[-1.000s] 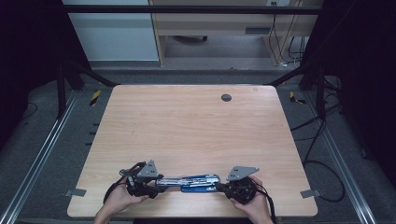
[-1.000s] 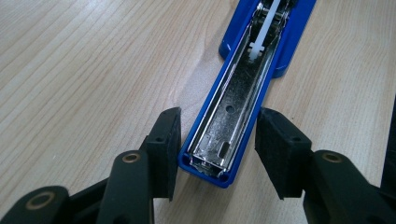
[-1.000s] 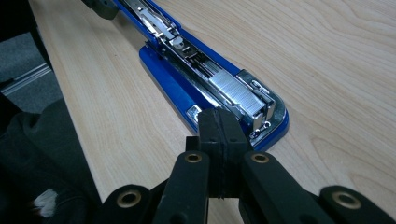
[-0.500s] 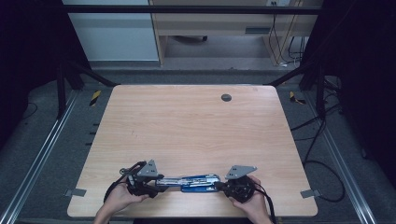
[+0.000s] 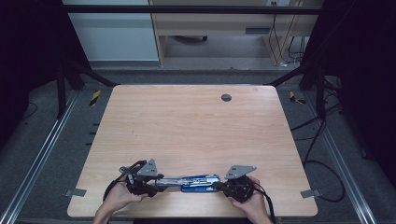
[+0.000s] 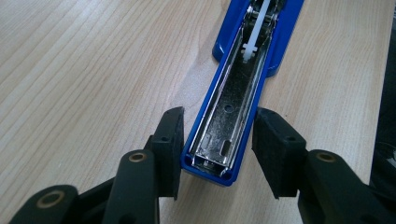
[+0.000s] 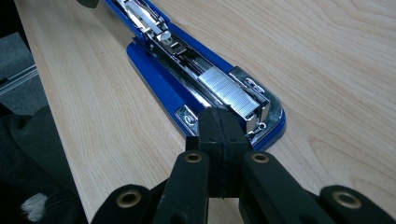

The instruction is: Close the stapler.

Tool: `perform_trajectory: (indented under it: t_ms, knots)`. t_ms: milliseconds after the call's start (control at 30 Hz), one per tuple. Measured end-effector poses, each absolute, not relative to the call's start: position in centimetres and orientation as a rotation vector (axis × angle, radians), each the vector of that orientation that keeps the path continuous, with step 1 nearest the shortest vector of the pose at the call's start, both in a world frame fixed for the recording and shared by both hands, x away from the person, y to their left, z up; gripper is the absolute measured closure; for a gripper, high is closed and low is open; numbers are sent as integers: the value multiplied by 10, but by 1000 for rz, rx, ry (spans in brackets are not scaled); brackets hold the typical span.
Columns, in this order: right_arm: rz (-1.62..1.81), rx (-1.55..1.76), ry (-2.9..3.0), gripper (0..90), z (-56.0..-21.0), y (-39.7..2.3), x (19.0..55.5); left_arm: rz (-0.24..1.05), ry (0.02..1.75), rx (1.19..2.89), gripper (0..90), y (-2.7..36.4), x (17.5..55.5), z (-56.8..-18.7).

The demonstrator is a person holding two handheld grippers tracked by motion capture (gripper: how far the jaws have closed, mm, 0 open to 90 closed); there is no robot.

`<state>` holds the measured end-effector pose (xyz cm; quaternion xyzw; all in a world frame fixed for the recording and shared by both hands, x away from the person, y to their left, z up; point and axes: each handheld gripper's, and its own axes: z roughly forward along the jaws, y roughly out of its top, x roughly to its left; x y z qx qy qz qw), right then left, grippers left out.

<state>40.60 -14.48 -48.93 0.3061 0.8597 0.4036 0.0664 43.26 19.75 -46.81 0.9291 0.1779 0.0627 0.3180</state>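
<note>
The blue stapler (image 5: 194, 181) lies opened flat at the table's (image 5: 196, 130) near edge, staples (image 7: 229, 91) already loaded (closing it is left). Left gripper (image 6: 217, 149) has been narrowing around the lid, one pad not yet touching; right gripper (image 7: 219, 140) is closed empty

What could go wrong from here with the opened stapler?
1. The left gripper straddles the stapler's flipped-open top arm; the jaws have just been closing, and the right pad looks apart from it, so the arm may twist or slip when pinched.
2. The right gripper, jaws shut, sits at the staple strip; a push could knock the staples out of the channel.
3. The stapler lies near the table front edge and could slide off.
</note>
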Motion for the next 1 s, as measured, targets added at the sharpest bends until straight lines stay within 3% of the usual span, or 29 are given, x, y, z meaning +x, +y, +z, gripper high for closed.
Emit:
perform_trajectory:
  t_ms: [1000]
  knots:
    - [1203, 913, 2598, 900, -489, -144, 406, 165, 416, 2487, 564, 194, 434, -456]
